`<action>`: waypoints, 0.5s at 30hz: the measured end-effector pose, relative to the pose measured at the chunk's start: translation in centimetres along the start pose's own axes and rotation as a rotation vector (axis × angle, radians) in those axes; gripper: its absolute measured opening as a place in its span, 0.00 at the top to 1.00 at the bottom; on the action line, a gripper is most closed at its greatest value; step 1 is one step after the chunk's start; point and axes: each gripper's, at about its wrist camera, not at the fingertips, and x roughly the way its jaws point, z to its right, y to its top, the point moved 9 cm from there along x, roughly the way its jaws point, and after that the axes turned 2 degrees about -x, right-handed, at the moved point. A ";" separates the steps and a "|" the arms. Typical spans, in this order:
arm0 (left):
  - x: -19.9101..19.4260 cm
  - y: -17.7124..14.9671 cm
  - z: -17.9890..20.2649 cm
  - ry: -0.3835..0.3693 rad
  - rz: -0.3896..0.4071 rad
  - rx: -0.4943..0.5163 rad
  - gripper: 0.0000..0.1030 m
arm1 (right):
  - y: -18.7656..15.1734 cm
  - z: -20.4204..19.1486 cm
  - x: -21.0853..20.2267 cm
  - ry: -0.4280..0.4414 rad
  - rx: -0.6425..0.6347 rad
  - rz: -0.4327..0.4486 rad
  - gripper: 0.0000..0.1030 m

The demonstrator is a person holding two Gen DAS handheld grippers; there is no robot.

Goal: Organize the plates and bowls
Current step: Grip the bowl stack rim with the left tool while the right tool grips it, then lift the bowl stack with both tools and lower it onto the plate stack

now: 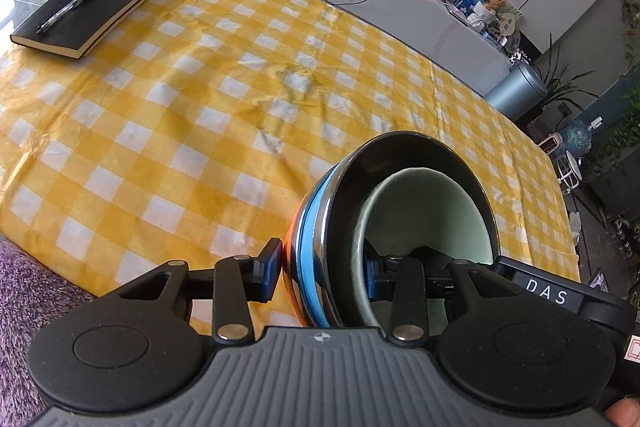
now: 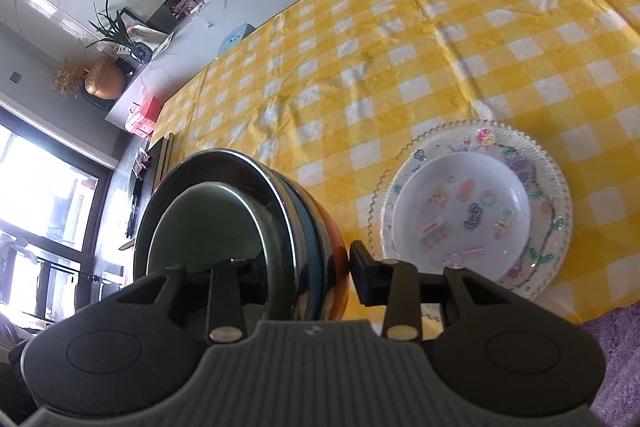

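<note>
A stack of nested bowls (image 1: pixel 316 239) is held tilted above the yellow checked tablecloth: a steel bowl with blue and orange bands outside, a pale green bowl (image 1: pixel 428 211) inside. My left gripper (image 1: pixel 324 275) is shut on the stack's rim, one finger outside, one inside. My right gripper (image 2: pixel 308 267) is shut on the same stack (image 2: pixel 288 211) from the other side. In the right wrist view a clear glass plate (image 2: pixel 556 195) lies on the cloth at the right, with a small white decorated plate (image 2: pixel 460 211) on it.
A black notebook (image 1: pixel 88 15) with a pen and a small pink packet lies at the table's far left corner. The table's near edge meets a purple rug (image 1: pixel 24 287). A white counter with cables, snacks and plants runs behind the table.
</note>
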 end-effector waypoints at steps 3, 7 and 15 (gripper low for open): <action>-0.2 -0.4 1.7 -0.007 0.001 0.029 0.58 | 0.1 1.2 -1.5 0.005 0.020 0.019 0.64; -0.2 -0.9 3.7 -0.028 -0.002 0.059 0.57 | 0.7 2.5 -3.3 0.006 0.039 0.045 0.64; 0.8 -1.2 7.4 -0.072 -0.025 0.104 0.57 | 1.8 5.2 -6.2 -0.021 0.081 0.090 0.64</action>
